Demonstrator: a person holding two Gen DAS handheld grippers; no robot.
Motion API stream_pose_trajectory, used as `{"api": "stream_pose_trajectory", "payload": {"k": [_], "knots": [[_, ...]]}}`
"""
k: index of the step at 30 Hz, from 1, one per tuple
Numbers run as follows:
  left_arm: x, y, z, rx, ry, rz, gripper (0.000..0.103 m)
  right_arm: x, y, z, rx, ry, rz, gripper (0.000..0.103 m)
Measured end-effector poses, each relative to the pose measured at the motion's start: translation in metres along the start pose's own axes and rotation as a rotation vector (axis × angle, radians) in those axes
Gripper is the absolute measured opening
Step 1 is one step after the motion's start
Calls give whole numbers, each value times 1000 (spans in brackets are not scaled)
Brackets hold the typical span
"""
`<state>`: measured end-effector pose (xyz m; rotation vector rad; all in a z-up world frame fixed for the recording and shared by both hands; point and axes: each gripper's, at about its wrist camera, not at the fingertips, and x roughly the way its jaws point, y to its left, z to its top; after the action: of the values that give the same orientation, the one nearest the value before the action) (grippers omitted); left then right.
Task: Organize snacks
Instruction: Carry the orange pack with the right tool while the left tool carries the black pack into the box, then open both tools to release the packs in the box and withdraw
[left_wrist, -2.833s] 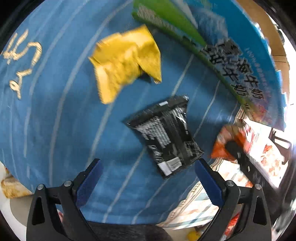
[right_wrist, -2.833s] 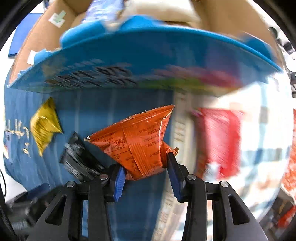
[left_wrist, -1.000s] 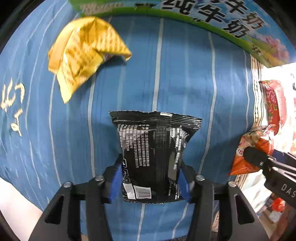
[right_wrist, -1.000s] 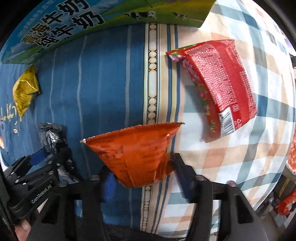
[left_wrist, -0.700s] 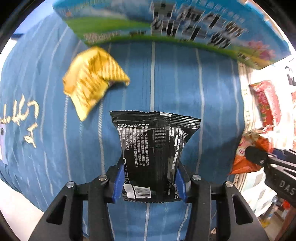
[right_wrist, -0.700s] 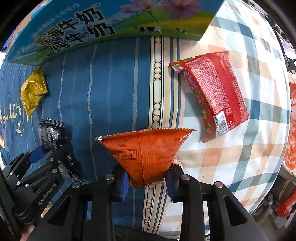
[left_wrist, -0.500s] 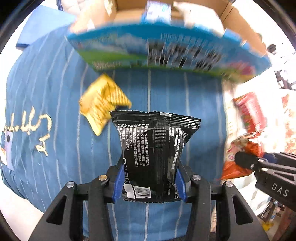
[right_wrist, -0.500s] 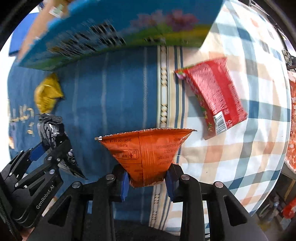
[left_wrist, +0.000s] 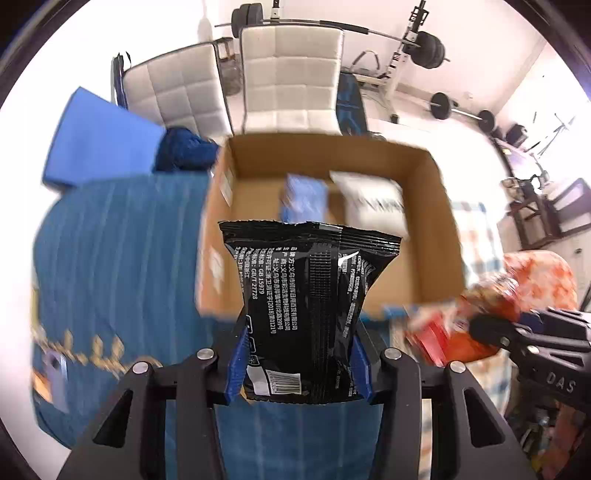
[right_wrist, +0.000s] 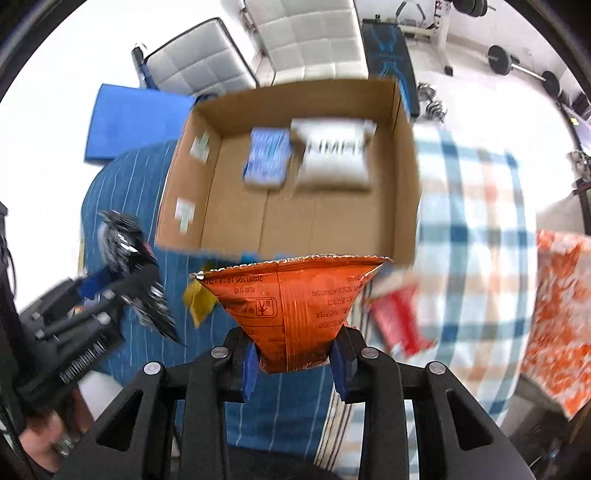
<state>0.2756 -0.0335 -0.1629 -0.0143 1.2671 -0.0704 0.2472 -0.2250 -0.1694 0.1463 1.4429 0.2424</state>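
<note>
My left gripper (left_wrist: 299, 369) is shut on a black snack packet (left_wrist: 306, 302), held upright and lifted above the blue cloth, in front of the open cardboard box (left_wrist: 439, 192). My right gripper (right_wrist: 295, 363) is shut on an orange snack packet (right_wrist: 291, 299), raised before the same cardboard box (right_wrist: 404, 177). Inside the box lie a blue packet (right_wrist: 266, 158) and a white packet (right_wrist: 334, 155). A yellow packet (right_wrist: 199, 302) and a red packet (right_wrist: 400, 321) lie on the cloth below. The left gripper (right_wrist: 110, 280) shows at the left of the right wrist view.
A blue striped cloth (left_wrist: 110, 251) and a plaid cloth (right_wrist: 469, 236) cover the surface. White chairs (left_wrist: 291, 81) stand behind the box, with gym weights (left_wrist: 428, 48) further back. An orange patterned bag (right_wrist: 557, 314) lies at the right. A blue pad (right_wrist: 129, 118) sits at the back left.
Both grippers have risen and tilted up with their packets; the view went from the cloth and the box's printed side to the box's open interior and the room behind.
</note>
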Motion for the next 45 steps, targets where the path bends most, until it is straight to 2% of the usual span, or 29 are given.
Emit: {"api": "stream_pose_trajectory", "payload": {"k": [5,9,16,21,24,29,30,31,37,40,41,43,44,45], "knots": [[59,17,59,33,98,67,44,25,-10,58,29,37,-76,34],[117,28,93,47,192,112,44,77,-15,92,54,112,-144,34],[189,26,118,87,317,138,44,170,-40,115,98,249,-204,34],[222,22,129,127,377,201,47,204,-50,121,118,319,-226,34],[228,21,131,133,410,218,47,218,-52,124,113,350,-245,34],[219,23,135,93,388,184,53,229,-54,126,100,382,-259,36],[218,24,136,88,388,176,53,230,-52,126,90,382,-261,40],[216,24,137,83,387,175,53,230,-51,127,85,378,-260,53],[191,34,137,39,337,148,53,215,-36,125,43,335,-246,76],[178,40,134,19,305,118,53,202,-33,122,48,305,-237,80],[170,40,131,11,289,105,54,198,-32,121,49,296,-236,85],[157,39,125,3,260,85,71,189,-31,116,53,273,-229,91],[149,38,121,1,243,77,89,185,-30,114,58,262,-222,95],[140,37,116,-3,221,67,97,181,-29,112,60,254,-215,96]]}}
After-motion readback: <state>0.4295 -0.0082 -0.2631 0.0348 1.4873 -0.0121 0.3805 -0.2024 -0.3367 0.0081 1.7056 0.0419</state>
